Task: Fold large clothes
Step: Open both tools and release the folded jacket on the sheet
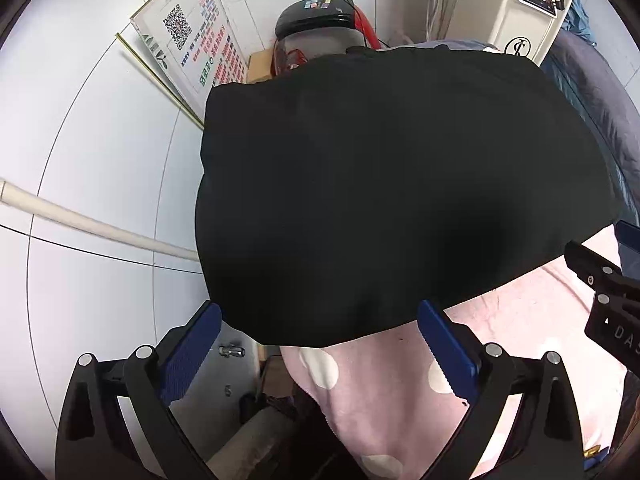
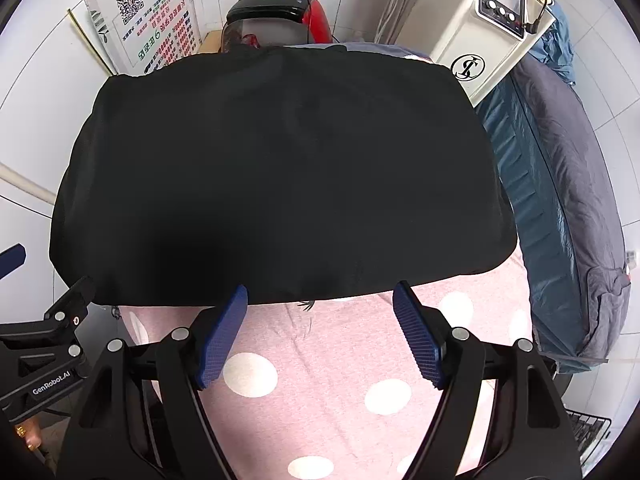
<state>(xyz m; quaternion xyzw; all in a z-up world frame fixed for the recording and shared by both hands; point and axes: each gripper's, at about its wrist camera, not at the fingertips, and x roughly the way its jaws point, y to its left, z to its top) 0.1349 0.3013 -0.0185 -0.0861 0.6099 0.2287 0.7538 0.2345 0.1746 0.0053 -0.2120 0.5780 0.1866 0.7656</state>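
Observation:
A folded black garment (image 1: 384, 196) (image 2: 280, 176) lies flat on a pink sheet with white dots (image 1: 516, 332) (image 2: 320, 364). My left gripper (image 1: 320, 320) points down over the garment's near left corner, open, its blue pads (image 1: 192, 352) wide apart with nothing pinched. My right gripper (image 2: 320, 300) hovers at the garment's near edge, open as well, blue pads (image 2: 416, 336) on either side of the hem without pressing it. Each gripper shows at the edge of the other's view: the right one (image 1: 600, 292), the left one (image 2: 52, 336).
A grey and teal quilt (image 2: 560, 216) lies bunched along the right of the bed. Behind the garment stand a cream machine (image 2: 480, 32), a black and red appliance (image 2: 276, 12) and a leaning poster with a QR code (image 1: 196, 40). White tiled floor (image 1: 80, 160) lies left.

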